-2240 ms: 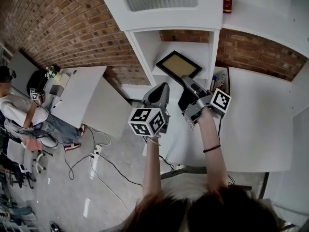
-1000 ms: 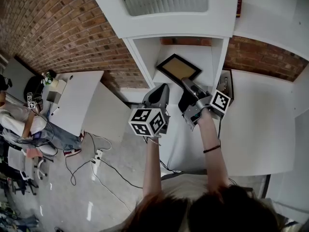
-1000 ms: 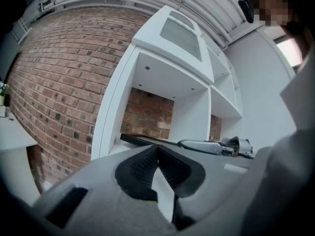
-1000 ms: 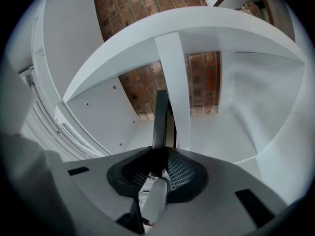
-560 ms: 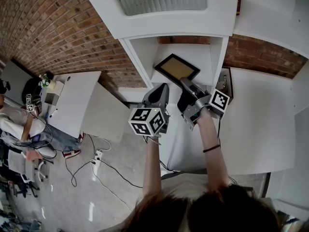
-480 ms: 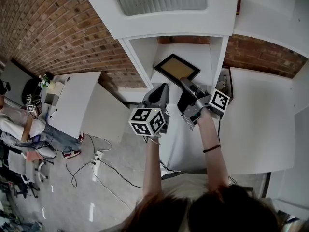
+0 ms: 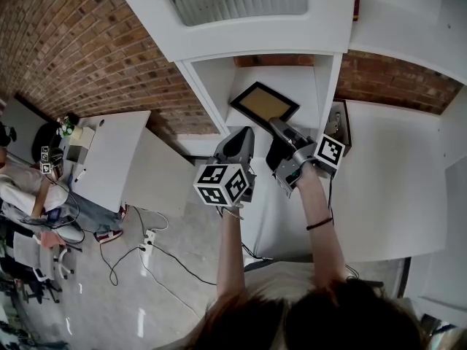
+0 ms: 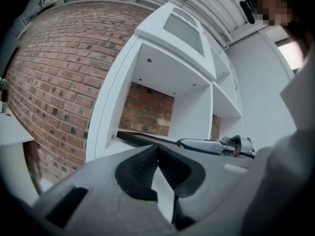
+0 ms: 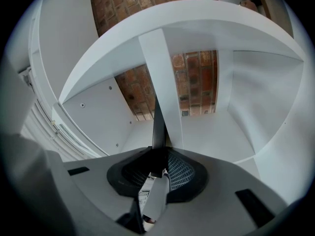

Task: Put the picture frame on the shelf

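Pinching the near edge of the picture frame [image 7: 264, 102], the right gripper [image 7: 279, 128] is holding it inside the open compartment of the white shelf [image 7: 208, 86], upper centre of the head view. The frame is showing a black border round a tan panel and is lying close to flat, one corner pointing toward the brick wall [image 7: 87, 49] at the back. Whether its far edge is touching the shelf board cannot be told.

In the right gripper view, the two ribbed pads are pressing on the dark frame edge [image 9: 158, 122], which is running straight up the picture from between them toward a white shelf divider [image 9: 160, 68].

Beside it, toward the left of the head view, the left gripper [image 7: 244, 135] is hovering just in front of the compartment, apart from the frame. In the left gripper view, its jaws are pressed together with nothing between them, and the frame is appearing beyond them as a thin dark line at board level.

A white worktop [image 7: 394, 188] is filling the right side of the head view.
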`<state>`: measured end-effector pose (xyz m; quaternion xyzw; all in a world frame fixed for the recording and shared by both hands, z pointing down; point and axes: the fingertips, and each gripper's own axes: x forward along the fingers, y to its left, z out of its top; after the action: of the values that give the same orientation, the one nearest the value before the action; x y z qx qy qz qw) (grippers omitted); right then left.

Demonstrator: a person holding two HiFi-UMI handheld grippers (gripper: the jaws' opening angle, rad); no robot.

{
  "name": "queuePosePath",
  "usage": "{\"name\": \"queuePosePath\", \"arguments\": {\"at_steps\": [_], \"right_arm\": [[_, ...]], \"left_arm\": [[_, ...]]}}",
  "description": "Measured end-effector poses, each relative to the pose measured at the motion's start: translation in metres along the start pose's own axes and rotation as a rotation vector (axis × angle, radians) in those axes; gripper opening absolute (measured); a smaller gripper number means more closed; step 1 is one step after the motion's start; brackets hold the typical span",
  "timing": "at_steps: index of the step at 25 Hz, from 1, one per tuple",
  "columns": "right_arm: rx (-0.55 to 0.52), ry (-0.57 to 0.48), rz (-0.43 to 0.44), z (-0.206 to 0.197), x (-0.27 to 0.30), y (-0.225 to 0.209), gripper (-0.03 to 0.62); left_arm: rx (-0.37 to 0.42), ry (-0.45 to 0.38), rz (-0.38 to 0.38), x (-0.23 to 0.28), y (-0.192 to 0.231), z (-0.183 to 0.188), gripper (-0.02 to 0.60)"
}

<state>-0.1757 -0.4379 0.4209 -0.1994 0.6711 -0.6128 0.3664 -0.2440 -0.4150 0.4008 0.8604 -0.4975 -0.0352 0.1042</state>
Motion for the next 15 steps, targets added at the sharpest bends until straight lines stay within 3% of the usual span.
{"name": "queuePosePath", "arguments": {"at_steps": [15], "right_arm": [[0.005, 0.010, -0.009, -0.0028, 0.0006, -0.0006, 0.077]], "left_arm": [[0.000, -0.001, -0.010, 0.0015, -0.0025, 0.0000, 0.011]]}}
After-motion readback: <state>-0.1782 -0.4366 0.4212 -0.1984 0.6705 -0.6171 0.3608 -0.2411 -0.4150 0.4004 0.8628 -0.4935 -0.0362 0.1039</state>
